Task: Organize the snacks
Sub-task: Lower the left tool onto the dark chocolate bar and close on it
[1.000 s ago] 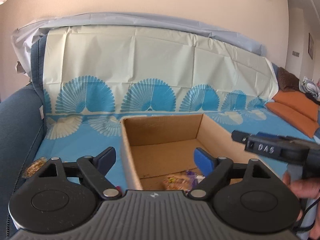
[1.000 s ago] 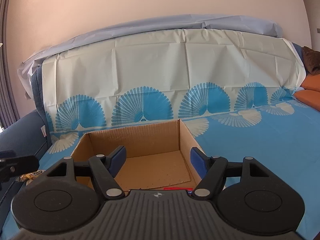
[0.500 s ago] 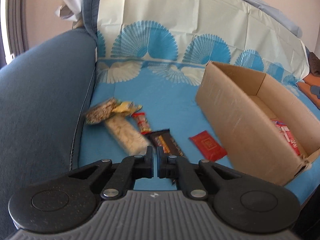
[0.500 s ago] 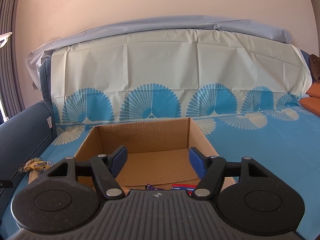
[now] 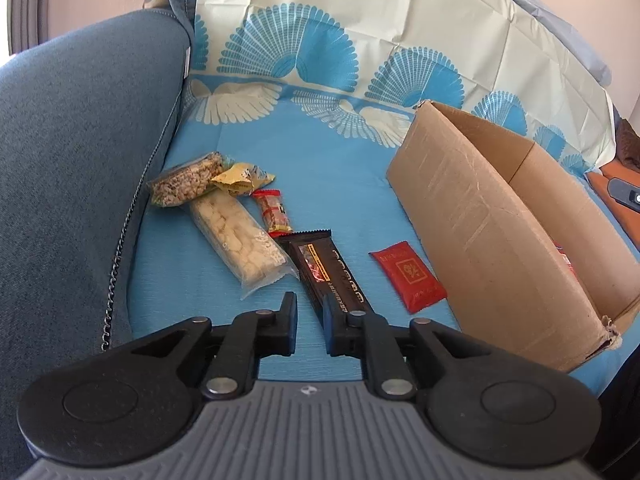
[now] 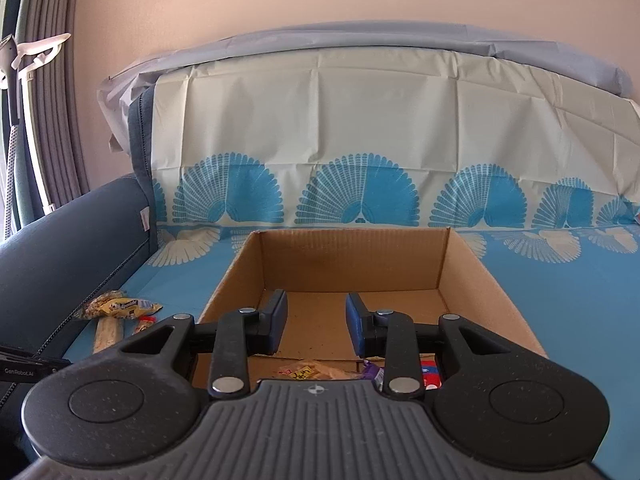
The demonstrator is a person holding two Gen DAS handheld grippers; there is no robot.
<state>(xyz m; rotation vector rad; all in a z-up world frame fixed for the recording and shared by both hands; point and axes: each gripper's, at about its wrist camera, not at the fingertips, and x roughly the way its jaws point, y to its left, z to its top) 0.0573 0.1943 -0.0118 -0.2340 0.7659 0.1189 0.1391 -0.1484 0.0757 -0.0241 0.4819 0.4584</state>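
Note:
Several snacks lie on the blue sofa cover: a grain bar (image 5: 186, 180), a yellow packet (image 5: 242, 178), a pale cracker pack (image 5: 236, 236), a small red candy (image 5: 274, 214), a dark chocolate bar (image 5: 324, 268) and a red packet (image 5: 408, 276). The cardboard box (image 5: 480, 232) stands to their right. My left gripper (image 5: 308, 308) hovers at the dark bar's near end. Its jaws are opening from a narrow gap, with nothing between them. Over the box (image 6: 480, 264), my right gripper (image 6: 316, 308) is closing on nothing. Below it lie a yellow pack (image 6: 304, 372) and a red pack (image 6: 430, 376).
A blue sofa armrest (image 5: 80, 140) walls off the left side of the snacks. The patterned cover runs up the sofa back (image 6: 360, 120). Orange cushions (image 5: 600, 184) lie far right. A curtain and a white stand (image 6: 24, 80) are at the left wall.
My left gripper swung left and down from above the box to the row of snacks; its jaws shut, then parted slightly. The right gripper's jaws narrowed over the box.

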